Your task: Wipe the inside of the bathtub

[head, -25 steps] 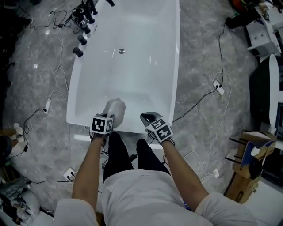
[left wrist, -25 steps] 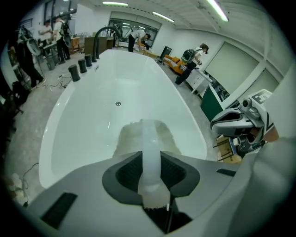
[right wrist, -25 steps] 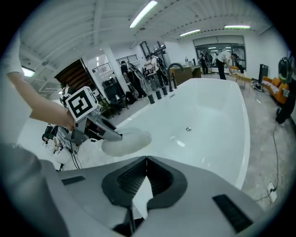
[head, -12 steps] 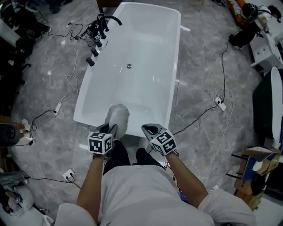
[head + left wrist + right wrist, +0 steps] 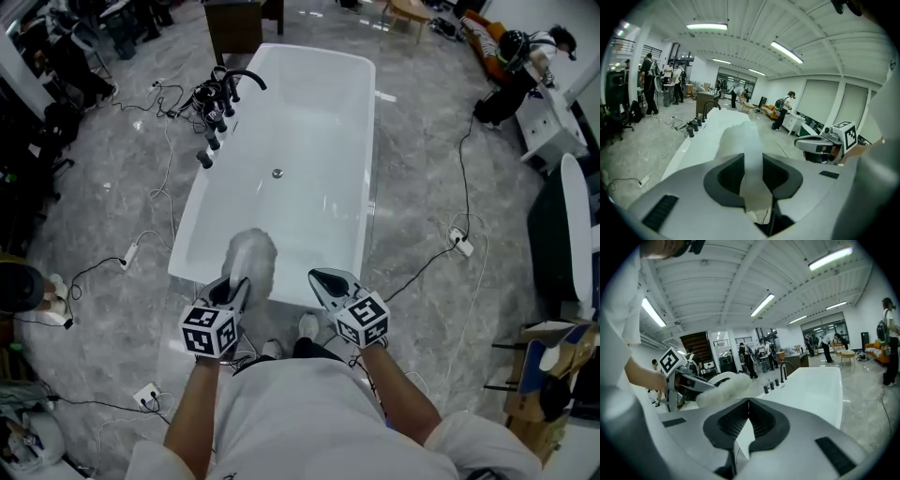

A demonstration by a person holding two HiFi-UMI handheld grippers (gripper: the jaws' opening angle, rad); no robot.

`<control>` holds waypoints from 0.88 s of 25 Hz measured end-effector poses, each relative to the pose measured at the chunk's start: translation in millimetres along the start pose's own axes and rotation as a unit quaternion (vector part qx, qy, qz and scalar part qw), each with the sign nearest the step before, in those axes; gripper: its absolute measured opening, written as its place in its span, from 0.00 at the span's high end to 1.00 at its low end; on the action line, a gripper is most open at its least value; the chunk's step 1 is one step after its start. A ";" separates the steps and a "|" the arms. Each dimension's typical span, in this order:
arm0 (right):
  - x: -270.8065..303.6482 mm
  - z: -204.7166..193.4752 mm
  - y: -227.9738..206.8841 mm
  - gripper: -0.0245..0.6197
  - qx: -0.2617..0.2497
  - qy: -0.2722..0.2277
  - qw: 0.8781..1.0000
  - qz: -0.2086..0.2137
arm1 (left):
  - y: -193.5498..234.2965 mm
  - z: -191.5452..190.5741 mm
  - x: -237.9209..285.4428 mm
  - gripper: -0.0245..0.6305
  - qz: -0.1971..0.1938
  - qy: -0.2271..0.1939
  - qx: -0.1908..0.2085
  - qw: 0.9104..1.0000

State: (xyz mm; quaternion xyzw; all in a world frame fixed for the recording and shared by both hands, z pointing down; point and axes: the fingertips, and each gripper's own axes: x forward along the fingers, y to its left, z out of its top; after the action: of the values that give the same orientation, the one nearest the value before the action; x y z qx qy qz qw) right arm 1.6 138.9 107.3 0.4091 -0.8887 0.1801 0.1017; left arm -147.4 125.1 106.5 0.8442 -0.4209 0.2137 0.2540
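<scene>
The white bathtub (image 5: 367,141) stood lengthwise on the grey marble floor (image 5: 422,187), with its drain (image 5: 277,173) bare at mid-basin, black taps (image 5: 217,103) along its left rim, and its near end partly covered by a fluffy white cloth (image 5: 251,262). The left tongs (image 5: 234,289) pinched that cloth, whose lower end was hidden behind them, and whether it touched the tub could not be told. Just beside them the right tongs (image 5: 326,279) were pressed together on nothing, over the near rim, and loose cables (image 5: 466,159) trailed across the floor.
</scene>
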 end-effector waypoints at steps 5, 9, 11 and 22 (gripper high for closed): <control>-28.8 34.3 21.3 0.93 0.010 -0.056 0.998 -0.040 | 4.6 10.7 -35.7 0.80 -0.010 -0.048 0.007 0.999; -39.7 47.8 47.0 0.93 0.010 -0.076 0.995 -0.058 | 13.7 5.5 -60.7 0.80 -0.020 -0.064 0.012 0.998; -45.2 47.9 56.4 0.93 0.013 -0.080 0.994 -0.069 | 14.7 2.1 -68.9 0.80 -0.026 -0.069 0.016 0.997; -57.6 27.0 95.7 0.93 0.010 -0.072 0.993 -0.091 | 18.1 -10.0 -91.8 0.81 -0.041 -0.098 0.021 0.994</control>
State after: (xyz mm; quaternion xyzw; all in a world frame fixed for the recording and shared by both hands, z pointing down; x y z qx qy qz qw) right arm -35.3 225.3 41.1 0.5009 -0.8511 0.1490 0.0495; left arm -214.6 177.0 66.1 0.8830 -0.4037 0.1285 0.2021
